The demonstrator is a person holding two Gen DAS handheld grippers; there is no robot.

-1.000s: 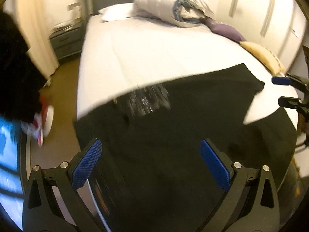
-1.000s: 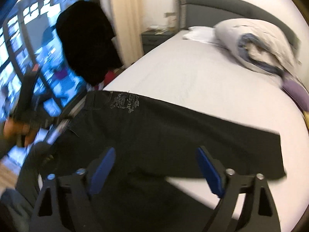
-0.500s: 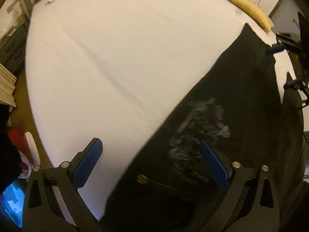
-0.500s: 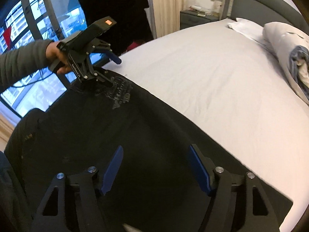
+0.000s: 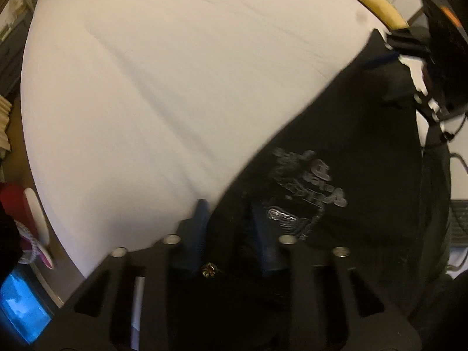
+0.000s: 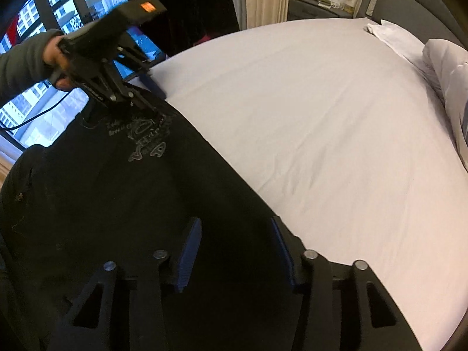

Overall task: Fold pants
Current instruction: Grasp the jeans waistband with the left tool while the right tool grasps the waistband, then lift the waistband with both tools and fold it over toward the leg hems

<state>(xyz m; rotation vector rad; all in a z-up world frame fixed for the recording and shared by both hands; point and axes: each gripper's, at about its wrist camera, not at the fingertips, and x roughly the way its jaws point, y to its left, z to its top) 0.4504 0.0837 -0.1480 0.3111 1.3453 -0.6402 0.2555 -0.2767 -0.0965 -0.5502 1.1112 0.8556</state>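
Note:
Black pants (image 6: pixel 122 193) with a silver printed logo (image 6: pixel 146 143) lie along the near edge of the white bed (image 6: pixel 321 122). My left gripper (image 5: pixel 231 222) is shut on the waistband of the pants (image 5: pixel 345 158) next to a brass button (image 5: pixel 208 269); it also shows in the right wrist view (image 6: pixel 152 99), held by a hand. My right gripper (image 6: pixel 234 248) sits over the leg cloth, its blue pads partly closed with black cloth between them. It shows in the left wrist view (image 5: pixel 392 49) at the far right.
A grey headboard (image 6: pixel 415 3), a nightstand (image 6: pixel 316 8) and white pillows (image 6: pixel 441 67) stand at the far end. A window (image 6: pixel 38 111) is to the left. A yellow cushion (image 5: pixel 374 3) lies at the bed's far right.
My left gripper has dropped to the waistband and shut on it. My right gripper has narrowed its jaws and come down onto the leg cloth.

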